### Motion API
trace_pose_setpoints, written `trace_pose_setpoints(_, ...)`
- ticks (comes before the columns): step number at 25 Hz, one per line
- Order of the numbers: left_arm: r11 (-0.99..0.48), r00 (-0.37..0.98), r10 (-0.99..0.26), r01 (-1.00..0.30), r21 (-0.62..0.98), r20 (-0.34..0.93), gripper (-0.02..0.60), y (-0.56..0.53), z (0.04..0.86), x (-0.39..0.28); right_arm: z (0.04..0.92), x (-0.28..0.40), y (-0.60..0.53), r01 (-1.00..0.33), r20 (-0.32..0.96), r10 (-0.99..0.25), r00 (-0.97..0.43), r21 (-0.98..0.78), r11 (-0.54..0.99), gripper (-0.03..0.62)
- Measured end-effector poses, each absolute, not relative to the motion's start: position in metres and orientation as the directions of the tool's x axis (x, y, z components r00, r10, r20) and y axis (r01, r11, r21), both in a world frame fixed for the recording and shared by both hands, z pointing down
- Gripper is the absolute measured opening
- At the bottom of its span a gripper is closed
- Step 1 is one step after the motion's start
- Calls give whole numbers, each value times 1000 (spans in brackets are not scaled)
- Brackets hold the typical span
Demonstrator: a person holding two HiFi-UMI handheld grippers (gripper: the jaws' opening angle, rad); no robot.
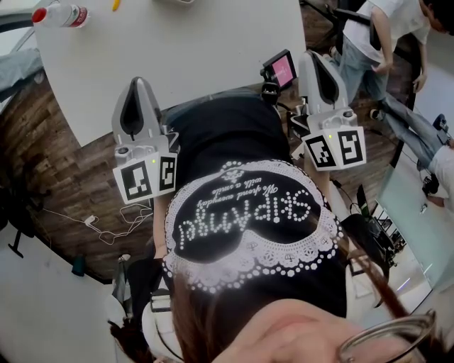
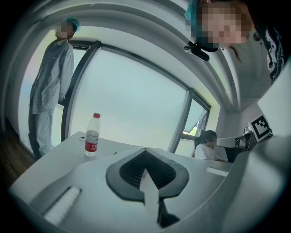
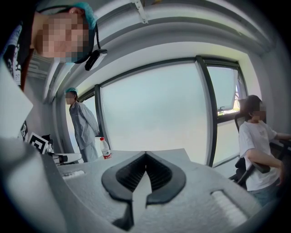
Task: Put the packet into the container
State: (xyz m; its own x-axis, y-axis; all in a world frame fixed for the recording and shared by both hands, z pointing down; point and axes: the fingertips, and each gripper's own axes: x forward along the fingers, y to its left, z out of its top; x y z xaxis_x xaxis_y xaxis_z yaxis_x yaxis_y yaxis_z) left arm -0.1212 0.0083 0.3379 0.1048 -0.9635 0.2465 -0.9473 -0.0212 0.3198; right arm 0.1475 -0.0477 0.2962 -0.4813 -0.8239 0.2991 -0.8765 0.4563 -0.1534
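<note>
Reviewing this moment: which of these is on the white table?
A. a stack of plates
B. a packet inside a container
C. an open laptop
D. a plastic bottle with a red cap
D: a plastic bottle with a red cap and a red label stands upright near the edge of the white table. No packet, container, plates or laptop shows on the table in any view.

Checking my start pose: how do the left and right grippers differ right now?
The left gripper points over the white table, nearer the clear red-capped water bottle. The right gripper sits at the table's right corner, beside a small pink-lit screen. Both are shut and empty.
</note>
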Motion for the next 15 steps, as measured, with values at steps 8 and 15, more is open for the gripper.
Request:
trace_pose_setpoints(8, -25, 108, -963, -948, 317, 247, 3, 7, 335, -121, 292, 149, -48, -879, 296, -828, -476, -152, 451, -5)
trace_pose_setpoints(15, -23, 106, -963, -948, 317, 248, 3, 8, 336, -122, 293, 150, -47, -880, 298, -828, -474, -150, 450, -5)
